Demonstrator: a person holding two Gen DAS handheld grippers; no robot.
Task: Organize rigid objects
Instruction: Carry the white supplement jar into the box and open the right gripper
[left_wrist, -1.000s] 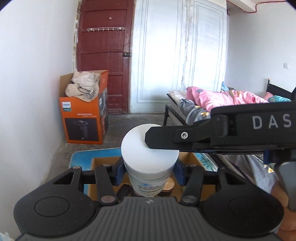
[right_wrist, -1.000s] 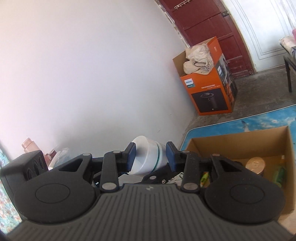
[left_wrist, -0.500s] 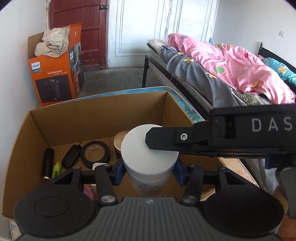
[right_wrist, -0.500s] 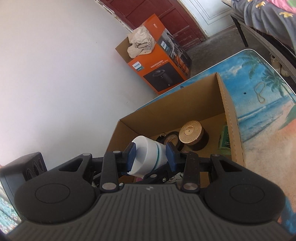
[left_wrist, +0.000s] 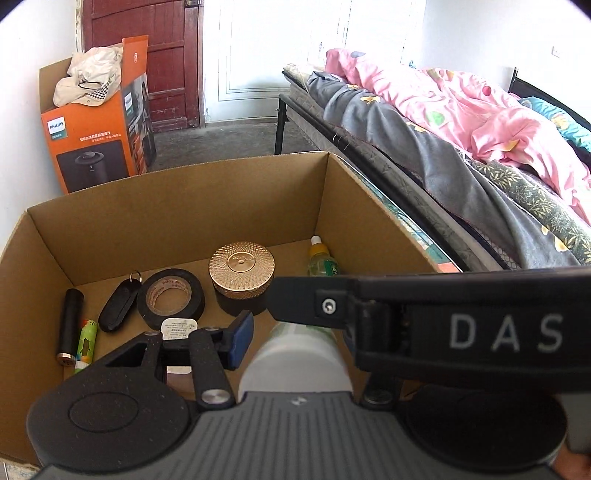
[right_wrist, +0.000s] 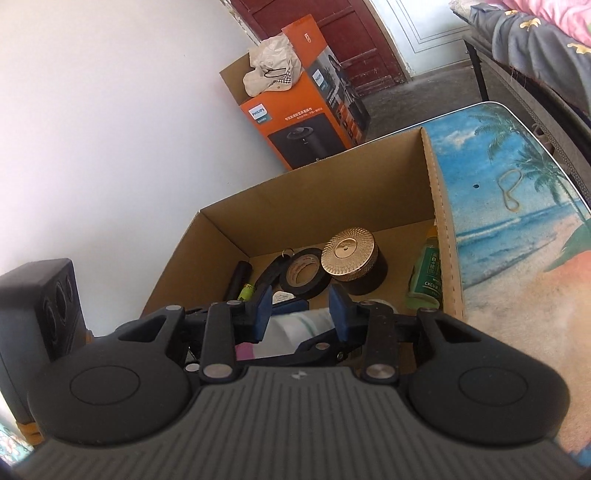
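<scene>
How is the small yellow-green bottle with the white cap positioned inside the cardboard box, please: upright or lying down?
Lying down: the small yellow-green bottle rests on its side along the brown cardboard box's right wall, white cap toward the far corner.

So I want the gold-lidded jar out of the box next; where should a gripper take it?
Grip the gold-lidded jar from above, fingers across its round side wall below the knurled lid. It stands upright, and the black tape roll sits close on one side, so close the fingers along the other axis, where there is room.

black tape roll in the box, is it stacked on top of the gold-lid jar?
No. The black tape roll lies flat on the cardboard box floor beside the gold-lid jar.
</scene>
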